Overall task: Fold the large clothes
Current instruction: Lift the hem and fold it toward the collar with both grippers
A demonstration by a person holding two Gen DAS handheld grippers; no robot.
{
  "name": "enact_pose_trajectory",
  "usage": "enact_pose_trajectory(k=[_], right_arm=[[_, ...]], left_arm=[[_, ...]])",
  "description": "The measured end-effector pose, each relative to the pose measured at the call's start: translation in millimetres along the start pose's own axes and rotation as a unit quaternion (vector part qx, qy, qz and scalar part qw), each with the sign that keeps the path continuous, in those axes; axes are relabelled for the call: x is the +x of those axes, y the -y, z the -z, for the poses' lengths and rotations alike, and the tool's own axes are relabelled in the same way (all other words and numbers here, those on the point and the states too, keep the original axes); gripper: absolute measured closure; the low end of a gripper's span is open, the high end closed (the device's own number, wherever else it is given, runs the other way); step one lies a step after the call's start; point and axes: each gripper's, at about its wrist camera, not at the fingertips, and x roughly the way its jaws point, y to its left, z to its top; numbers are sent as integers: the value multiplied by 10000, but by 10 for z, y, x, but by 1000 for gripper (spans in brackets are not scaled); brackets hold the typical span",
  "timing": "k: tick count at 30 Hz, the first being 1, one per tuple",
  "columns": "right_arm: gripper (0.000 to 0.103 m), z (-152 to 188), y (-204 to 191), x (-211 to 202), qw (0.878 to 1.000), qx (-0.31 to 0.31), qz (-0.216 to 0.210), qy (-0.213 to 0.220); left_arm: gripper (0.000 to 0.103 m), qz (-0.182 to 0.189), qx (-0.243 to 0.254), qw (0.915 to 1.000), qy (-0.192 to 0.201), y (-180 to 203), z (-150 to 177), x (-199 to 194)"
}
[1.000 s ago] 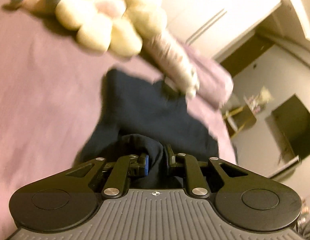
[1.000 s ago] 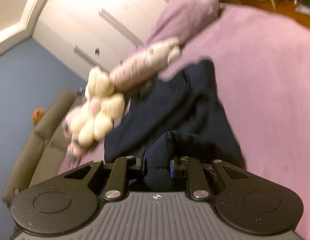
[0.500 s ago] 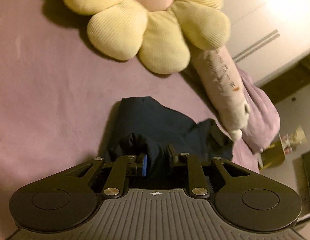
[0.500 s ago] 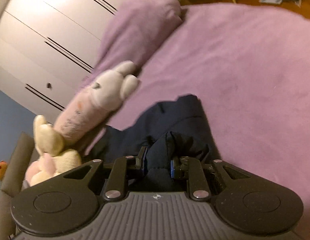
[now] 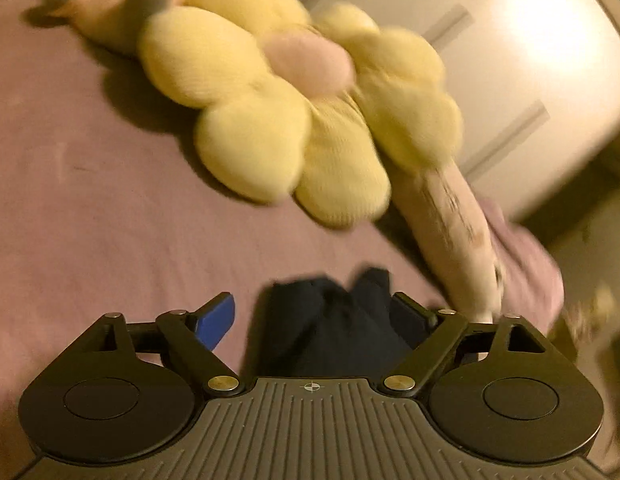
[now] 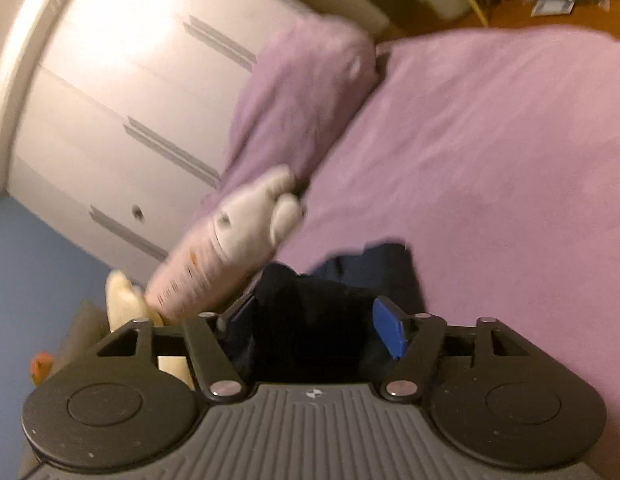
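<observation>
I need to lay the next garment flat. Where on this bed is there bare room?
The purple bedspread lies bare right of the dark garment in the right wrist view, and left of it, below the flower cushion, in the left wrist view. It is crowded where the cushion, long plush toy and pillow cluster.

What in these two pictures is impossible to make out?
- Dark garment, left wrist view: its near part is hidden behind the claw body.
- Same garment, right wrist view: too dark to read its folds.
- Flower cushion: motion-blurred.
- Long plush toy: print blurred, unreadable.
</observation>
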Motion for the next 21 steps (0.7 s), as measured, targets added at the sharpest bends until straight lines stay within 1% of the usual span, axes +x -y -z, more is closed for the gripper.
enact_pose_trajectory(k=[1,2,4,6,7,8,9,10,11,12,13,14,15,16,18,20,21], right_arm=[[32,-19,31,-54,9999,-3,34,124],[32,-24,34,-46,9997,-145,166,130],[32,21,-34,108,9951,-681,675,-224],[32,110,-131,278,9865,-1241,933,-522],[32,145,-175,340,9827,-1450,1015,-552],[34,164,-209,392,9792,-1631,1058,-572],[39,189,-252,448,9760,-1794,1088,-591],[52,211,-284,483,9737,-1893,1110,-612],[63,237,-315,534,9707,-2001,1150,-664],[68,270,-352,564,9671,-2134,1199,-686],[80,302,-402,575,9631,-2304,1228,-650],[89,339,-462,550,9579,-2512,1255,-598],[90,379,-528,513,9517,-2716,1337,-508],[92,410,-588,468,9477,-2850,1375,-418],[93,443,-750,330,9410,-3085,1381,-180],[94,414,-951,161,9384,-3248,1177,114],[94,378,-1063,111,9380,-3294,1058,228]], left_arm=[[7,36,196,9998,-60,37,39,36],[7,49,361,9992,-138,70,73,87],[7,32,519,9978,-406,143,146,216],[7,77,628,9955,-699,178,247,334],[7,74,740,9943,-759,218,283,371],[10,97,910,9929,-758,246,321,370],[20,62,1136,9910,-712,294,360,367],[30,-90,1339,9886,-680,355,385,386],[48,-313,1515,9858,-657,408,409,392],[67,-470,1649,9831,-639,444,422,385],[78,-454,1694,9824,-642,452,423,368],[86,-352,1659,9833,-660,456,425,344],[88,-322,1664,9838,-588,481,428,298],[89,-319,1781,9823,-475,528,434,233],[90,-195,1988,9796,-230,633,392,90],[90,22,1919,9814,-43,736,263,-55],[90,58,1912,9815,108,825,183,-118]])
